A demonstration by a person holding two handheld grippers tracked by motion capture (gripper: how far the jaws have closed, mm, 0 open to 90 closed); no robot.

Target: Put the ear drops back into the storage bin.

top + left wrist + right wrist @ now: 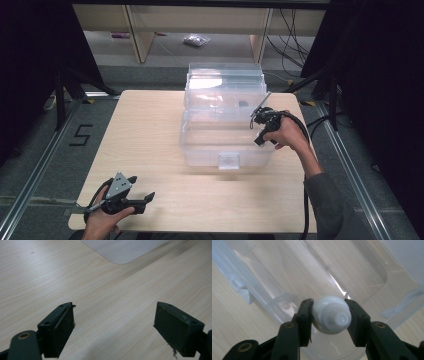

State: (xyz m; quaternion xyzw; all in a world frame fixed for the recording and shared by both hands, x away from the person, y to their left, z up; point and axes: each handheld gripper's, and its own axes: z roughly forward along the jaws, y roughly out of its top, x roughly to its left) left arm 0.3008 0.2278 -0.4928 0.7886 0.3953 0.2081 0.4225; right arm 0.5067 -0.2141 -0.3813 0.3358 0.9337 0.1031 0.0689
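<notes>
- Nearest the high view's camera, at the table's near left corner, the left gripper (134, 196) sits in the person's left hand (102, 220), low over the wood and well apart from the box.
- Its jaws stand spread wide with nothing between them; in the left gripper view (113, 326) bare light wood grain shows between the two black pads (62, 332), and a rounded corner of pale plastic lies further off at the top of that view.
- A grey three-cornered plate (118, 185) rides on top of this gripper.
- Toward the middle, the wooden table (150, 140) carries a clear plastic storage box (225, 145) with its lid (224, 82) tipped up at the far side, and a small latch at the front wall.
- Right of the middle, the right gripper (256, 120) is held in the person's right hand (286, 134) at the box's right rim, pointing in over the opening.
- Its jaws are pinched on a small white tube-like object (332, 315); the right gripper view shows this thing squeezed from both sides between the pads (307, 315), its round white nozzle end facing the camera.
- Behind the held thing in that view lie the box's clear wall and floor, so it hangs above the box's inside, close to the rim.
</notes>
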